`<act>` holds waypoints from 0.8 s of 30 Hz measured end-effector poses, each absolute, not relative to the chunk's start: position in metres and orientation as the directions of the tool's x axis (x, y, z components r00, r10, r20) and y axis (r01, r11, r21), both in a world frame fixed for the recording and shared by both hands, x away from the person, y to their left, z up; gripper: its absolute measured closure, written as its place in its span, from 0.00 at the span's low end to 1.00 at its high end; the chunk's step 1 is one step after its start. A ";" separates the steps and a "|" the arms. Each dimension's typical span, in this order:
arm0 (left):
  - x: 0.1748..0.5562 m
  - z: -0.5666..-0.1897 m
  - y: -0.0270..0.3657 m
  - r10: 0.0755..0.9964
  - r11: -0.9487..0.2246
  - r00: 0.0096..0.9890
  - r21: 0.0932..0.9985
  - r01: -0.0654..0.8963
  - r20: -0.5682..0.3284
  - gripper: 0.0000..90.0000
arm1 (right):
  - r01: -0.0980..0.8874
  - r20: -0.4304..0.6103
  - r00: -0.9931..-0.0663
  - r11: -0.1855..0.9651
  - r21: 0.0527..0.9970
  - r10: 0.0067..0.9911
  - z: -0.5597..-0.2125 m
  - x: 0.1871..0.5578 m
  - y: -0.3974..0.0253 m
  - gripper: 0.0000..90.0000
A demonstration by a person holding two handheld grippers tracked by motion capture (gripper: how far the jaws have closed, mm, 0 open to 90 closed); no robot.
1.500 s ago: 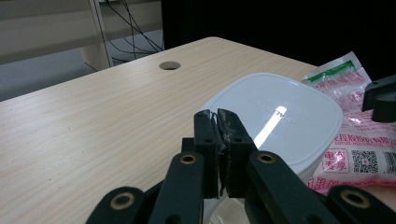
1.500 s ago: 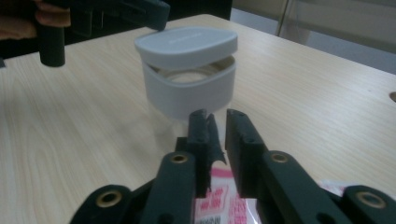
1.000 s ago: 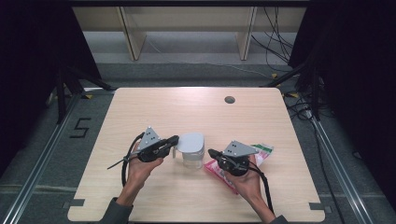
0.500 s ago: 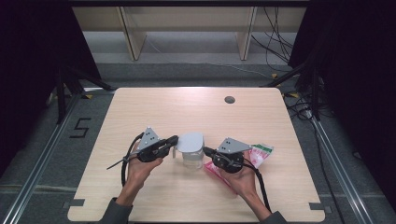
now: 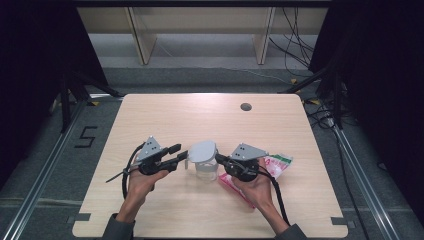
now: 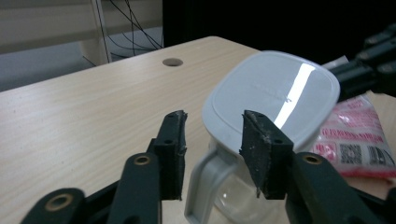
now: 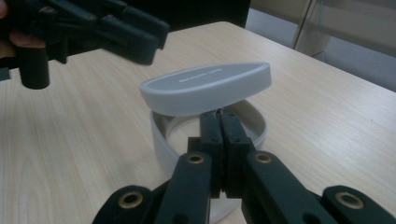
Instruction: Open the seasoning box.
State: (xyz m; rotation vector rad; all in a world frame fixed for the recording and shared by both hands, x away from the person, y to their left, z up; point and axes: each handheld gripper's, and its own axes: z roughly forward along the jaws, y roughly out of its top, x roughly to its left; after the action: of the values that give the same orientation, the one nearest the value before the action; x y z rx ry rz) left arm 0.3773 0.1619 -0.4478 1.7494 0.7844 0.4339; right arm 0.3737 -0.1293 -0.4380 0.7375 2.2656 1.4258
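**Lid comes up off the jug**

A second ago the right gripper [image 5: 218,158] sat further right, close over the pink packet [image 5: 276,166], and the lid [image 5: 202,150] lay flat on the jug [image 5: 205,170]. Now that gripper has moved in to the jug's right side, and the lid is tilted, its right edge lifted clear of the rim. I judge the opening to be under way: the lid looks freed on one side but is not yet off.

Nearest in the right gripper view, the jaws are pressed together, their tips tucked under the raised edge of the lid [image 7: 205,88], just above the white rim of the jug [image 7: 161,140]. Whether they pinch a tab of the lid or merely pry beneath it is hidden by the lid itself. Beyond, the left gripper [image 7: 140,42] hangs close over the far side.

In the left gripper view, the left jaws stand apart, gripping nothing, straddling the jug's handle [image 6: 201,186] and the near edge of the lid [image 6: 275,93]. It seems poised to steady the jug.

From above, the jug stands at the middle of the table's [image 5: 210,112] near half. Both forearms come in from the near edge, hands angled inward so that the left gripper [image 5: 180,151] and the right one point at the jug from either side. The packet lies flat beneath the right hand [image 5: 255,182].
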 end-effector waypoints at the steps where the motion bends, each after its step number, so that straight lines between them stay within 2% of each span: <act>1: 0.374 -0.449 0.163 0.695 -0.190 0.714 0.937 0.292 -0.082 0.60 | 0.232 -0.029 -0.797 0.350 0.908 0.603 -0.437 0.374 -0.129 1.00; 3: 0.369 -0.452 0.166 0.692 -0.229 0.719 0.927 0.297 -0.059 0.55 | 0.231 -0.030 -0.791 0.345 0.910 0.611 -0.436 0.374 -0.127 1.00; 7: 0.362 -0.459 0.171 0.702 -0.236 0.708 0.914 0.330 -0.074 0.46 | 0.222 -0.033 -0.799 0.345 0.912 0.600 -0.433 0.376 -0.123 1.00; 11: 0.352 -0.465 0.174 0.702 -0.241 0.708 0.908 0.342 -0.080 0.43 | 0.220 -0.024 -0.795 0.325 0.920 0.606 -0.431 0.376 -0.116 1.00; 13: 0.348 -0.468 0.177 0.708 -0.259 0.703 0.898 0.356 -0.074 0.40 | 0.179 -0.068 -0.799 0.344 0.922 0.597 -0.429 0.377 -0.113 1.00; 16: 0.344 -0.475 0.180 0.707 -0.262 0.702 0.890 0.372 -0.086 0.39 | 0.207 -0.035 -0.804 0.334 0.920 0.594 -0.428 0.376 -0.107 1.00; 24: 0.338 -0.485 0.179 0.717 -0.273 0.693 0.885 0.378 -0.075 0.37 | 0.172 -0.053 -0.814 0.327 0.929 0.579 -0.423 0.375 -0.091 0.99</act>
State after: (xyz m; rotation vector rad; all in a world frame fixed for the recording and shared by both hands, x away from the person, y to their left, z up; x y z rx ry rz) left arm 0.3377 0.1785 -0.4852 1.8920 0.8535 0.4196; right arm 0.3750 -0.0908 -0.4233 0.6652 2.2226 1.4857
